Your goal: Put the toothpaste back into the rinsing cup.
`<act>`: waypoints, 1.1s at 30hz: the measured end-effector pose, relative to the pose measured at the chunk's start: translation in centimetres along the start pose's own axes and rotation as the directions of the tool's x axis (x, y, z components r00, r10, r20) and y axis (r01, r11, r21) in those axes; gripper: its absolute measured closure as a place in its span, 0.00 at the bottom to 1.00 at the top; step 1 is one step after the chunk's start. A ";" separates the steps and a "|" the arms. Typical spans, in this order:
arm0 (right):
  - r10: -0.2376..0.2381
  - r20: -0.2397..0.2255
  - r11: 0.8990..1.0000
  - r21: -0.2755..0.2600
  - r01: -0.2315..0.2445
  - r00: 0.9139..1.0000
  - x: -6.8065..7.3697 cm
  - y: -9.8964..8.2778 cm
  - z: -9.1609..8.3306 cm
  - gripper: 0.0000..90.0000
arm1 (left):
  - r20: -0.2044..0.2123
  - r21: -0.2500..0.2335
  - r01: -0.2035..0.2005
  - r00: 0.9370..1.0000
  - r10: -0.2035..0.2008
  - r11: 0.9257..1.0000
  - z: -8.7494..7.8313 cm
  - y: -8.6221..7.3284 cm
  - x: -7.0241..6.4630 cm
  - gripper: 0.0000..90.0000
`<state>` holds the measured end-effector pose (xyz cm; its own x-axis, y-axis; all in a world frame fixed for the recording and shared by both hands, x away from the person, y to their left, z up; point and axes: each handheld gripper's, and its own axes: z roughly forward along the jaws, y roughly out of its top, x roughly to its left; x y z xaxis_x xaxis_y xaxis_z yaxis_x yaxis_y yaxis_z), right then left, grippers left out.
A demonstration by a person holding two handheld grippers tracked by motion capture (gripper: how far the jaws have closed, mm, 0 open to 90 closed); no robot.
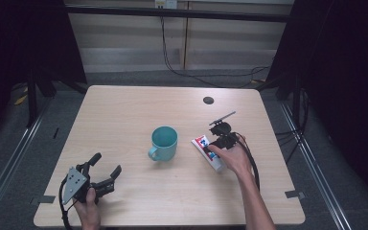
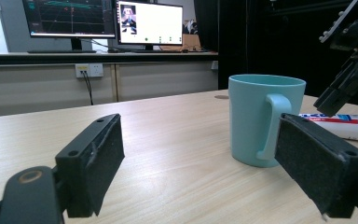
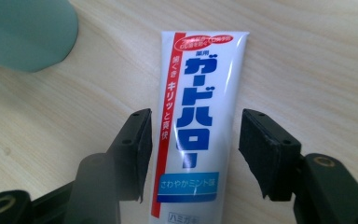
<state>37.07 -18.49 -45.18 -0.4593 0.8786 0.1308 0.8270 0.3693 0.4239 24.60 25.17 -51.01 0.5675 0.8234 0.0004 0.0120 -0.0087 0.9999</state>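
Note:
A white toothpaste tube (image 1: 202,142) with blue and red print lies flat on the wooden table (image 1: 124,110), right of a teal mug (image 1: 164,142). My right gripper (image 1: 214,148) points down over the tube. In the right gripper view its jaws straddle the tube (image 3: 200,93) at mid-length: the left pad sits at the tube's edge, the right pad a sliver off, so the right gripper (image 3: 193,149) is open around it. The mug (image 3: 25,30) shows at the upper left. My left gripper (image 1: 106,164) rests open near the front left, aimed at the mug (image 2: 261,119), nothing between its jaws (image 2: 200,163).
A dark cable hole (image 1: 208,100) sits in the table's far right part. Beyond the table are a wall cabinet and floor cables (image 1: 187,72); monitors (image 2: 102,18) stand on a counter. In the left gripper view the tube (image 2: 354,127) lies behind the mug.

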 end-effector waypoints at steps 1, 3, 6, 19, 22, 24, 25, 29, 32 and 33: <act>0.004 -0.006 1.000 0.013 -0.004 1.000 0.0 0.0 0.2 0.50 | 0.001 0.000 0.004 1.000 -0.004 1.000 0.0 0.0 0.0 0.17; 0.003 -0.021 0.999 0.041 -0.002 1.000 -0.1 0.0 0.7 0.50 | 0.001 0.000 0.004 1.000 -0.004 1.000 0.0 0.0 0.0 0.17; 0.018 -0.025 0.997 0.074 -0.017 1.000 -0.3 0.0 1.1 0.50 | 0.000 0.000 0.000 1.000 0.000 1.000 0.0 0.0 0.0 0.17; -0.004 -0.027 0.991 0.137 0.008 1.000 -0.4 0.6 1.8 0.47 | 0.000 0.001 0.000 1.000 0.000 1.000 0.0 0.0 0.0 0.17; -0.024 -0.014 0.988 0.150 0.026 1.000 -0.2 0.8 2.0 0.47 | 0.001 0.001 0.002 1.000 -0.002 1.000 0.0 0.0 0.0 0.17; -0.025 -0.005 0.986 0.163 0.026 1.000 0.0 0.8 2.2 0.47 | 0.001 0.001 0.001 1.000 -0.001 1.000 0.0 0.0 0.0 0.17; -0.030 -0.004 0.985 0.168 0.030 1.000 0.0 0.9 2.3 0.48 | 0.001 0.001 0.001 1.000 -0.001 1.000 0.0 0.0 0.0 0.17; -0.031 -0.011 0.982 0.185 0.032 0.999 -0.1 0.9 2.6 0.49 | 0.001 0.002 0.000 1.000 0.000 1.000 0.0 0.0 0.0 0.17; -0.039 -0.004 0.979 0.202 0.039 0.999 0.0 1.1 2.6 0.49 | 0.001 0.002 0.000 1.000 0.000 1.000 0.0 0.0 0.0 0.17; -0.045 -0.003 0.978 0.203 0.045 0.999 0.1 1.2 2.6 0.49 | 0.001 0.002 -0.001 1.000 0.001 1.000 0.0 0.0 0.0 0.17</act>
<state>38.87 -17.18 -47.04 -0.4970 0.8602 0.1141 0.8542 0.4618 0.2390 24.58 25.19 -51.01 0.5684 0.8228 0.0016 0.0132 -0.0111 0.9999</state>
